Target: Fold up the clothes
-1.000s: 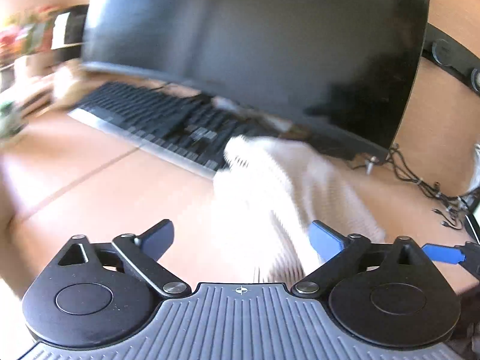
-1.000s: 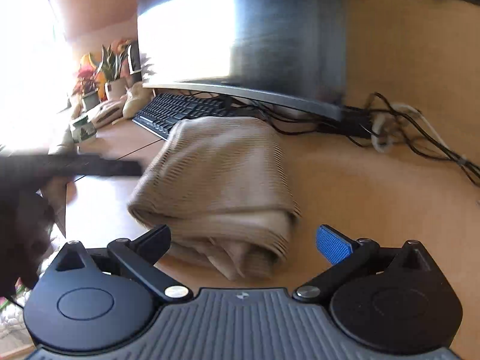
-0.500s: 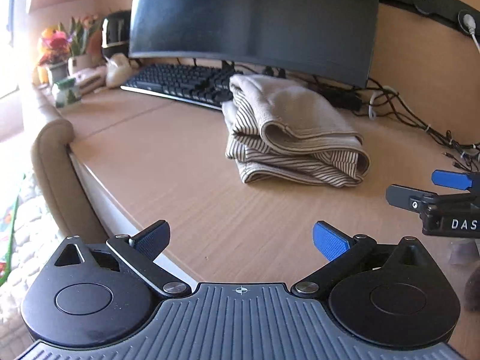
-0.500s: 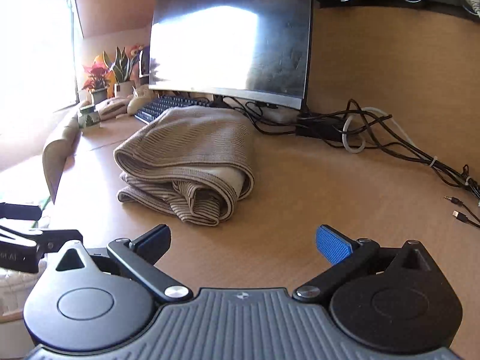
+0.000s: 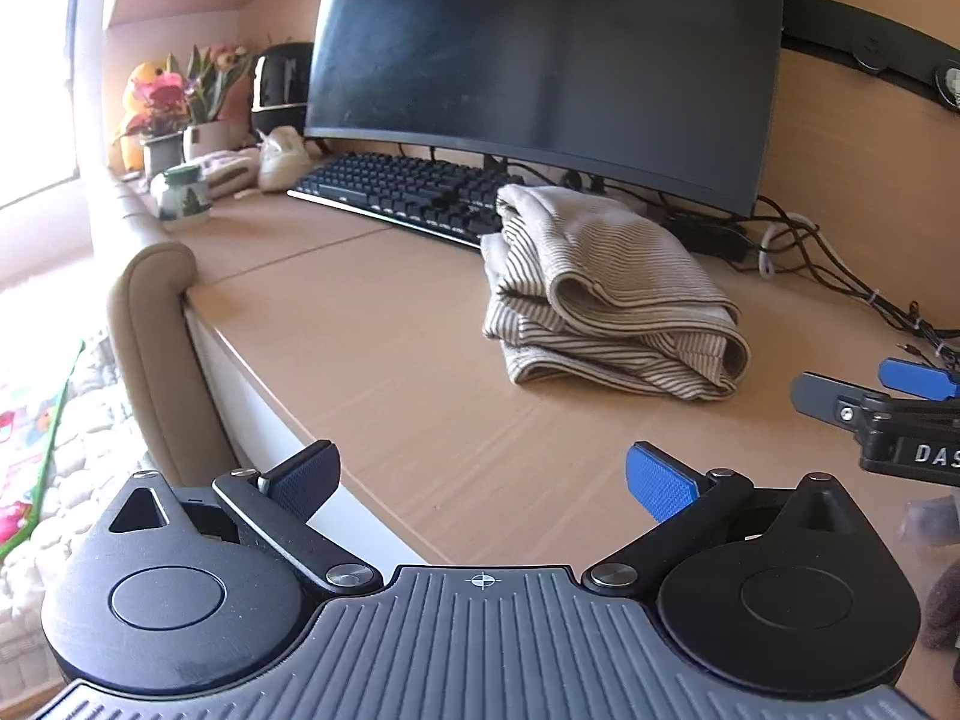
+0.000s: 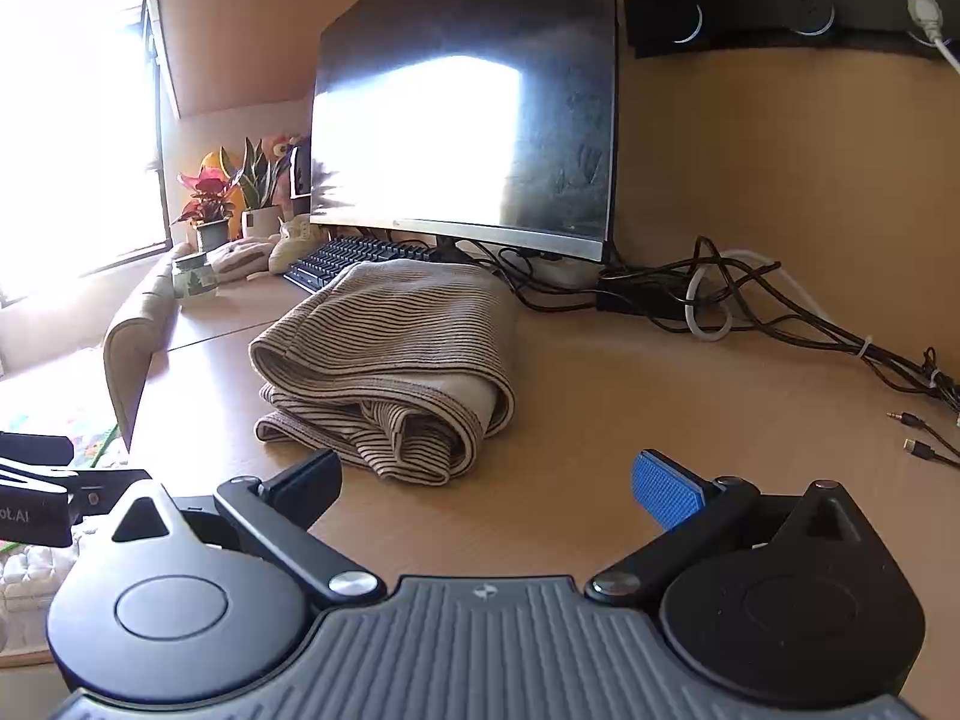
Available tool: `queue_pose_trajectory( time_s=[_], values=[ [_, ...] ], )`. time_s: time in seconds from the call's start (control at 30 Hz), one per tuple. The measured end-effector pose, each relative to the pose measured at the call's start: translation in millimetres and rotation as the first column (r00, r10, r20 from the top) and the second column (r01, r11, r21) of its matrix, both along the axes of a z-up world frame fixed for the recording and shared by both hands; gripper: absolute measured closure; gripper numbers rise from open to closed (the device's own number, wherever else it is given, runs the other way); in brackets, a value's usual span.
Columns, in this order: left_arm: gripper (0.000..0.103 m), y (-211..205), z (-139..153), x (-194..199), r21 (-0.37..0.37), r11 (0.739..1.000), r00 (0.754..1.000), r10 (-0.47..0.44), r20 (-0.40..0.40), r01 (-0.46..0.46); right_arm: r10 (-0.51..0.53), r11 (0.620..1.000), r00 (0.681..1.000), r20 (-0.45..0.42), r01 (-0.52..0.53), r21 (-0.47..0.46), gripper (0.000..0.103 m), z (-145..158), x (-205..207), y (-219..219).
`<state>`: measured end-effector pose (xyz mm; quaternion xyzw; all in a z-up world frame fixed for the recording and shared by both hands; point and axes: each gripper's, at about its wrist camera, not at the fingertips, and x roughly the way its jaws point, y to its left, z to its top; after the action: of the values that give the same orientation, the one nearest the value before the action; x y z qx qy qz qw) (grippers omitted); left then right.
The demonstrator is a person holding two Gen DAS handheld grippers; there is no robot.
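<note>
lying folded on desk | striped garment | both tongs spread, empty

The wooden desk carries a folded striped garment, a black keyboard, a monitor, tangled cables and potted plants.

Strong daylight pours in from the window at the left, blown out to pure white in both views. The monitor catches it in the right wrist view as a big white glare patch, and dust smears show on the glass. Both pictures are sharp, no motion blur. Fisheye bending curves the desk edge and the monitor's frame.
</note>
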<state>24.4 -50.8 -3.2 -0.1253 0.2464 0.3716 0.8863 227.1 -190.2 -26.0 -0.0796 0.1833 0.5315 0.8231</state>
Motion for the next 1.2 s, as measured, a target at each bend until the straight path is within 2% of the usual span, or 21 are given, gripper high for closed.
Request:
queue_pose_trajectory(
  time_s=[0.3,0.93,1.2],
  values=[
    [0.000,-1.0,-0.4,0.5,-0.013,1.000,1.000,-0.012,0.006,0.012,0.001,1.000,1.000,0.002,-0.001,0.002,0.000,-0.3,-0.7,-0.1],
    [0.000,0.6,-7.1,3.7,-0.053,0.999,1.000,-0.003,-0.015,0.002,0.078,0.996,0.997,-0.015,-0.078,-0.037,0.000,-2.7,-1.7,6.0],
    [0.000,0.8,-6.7,5.1,-0.045,0.999,1.000,0.020,-0.010,-0.020,0.079,0.996,0.997,-0.021,-0.080,-0.037,0.000,-3.1,0.4,5.8]
  ],
)
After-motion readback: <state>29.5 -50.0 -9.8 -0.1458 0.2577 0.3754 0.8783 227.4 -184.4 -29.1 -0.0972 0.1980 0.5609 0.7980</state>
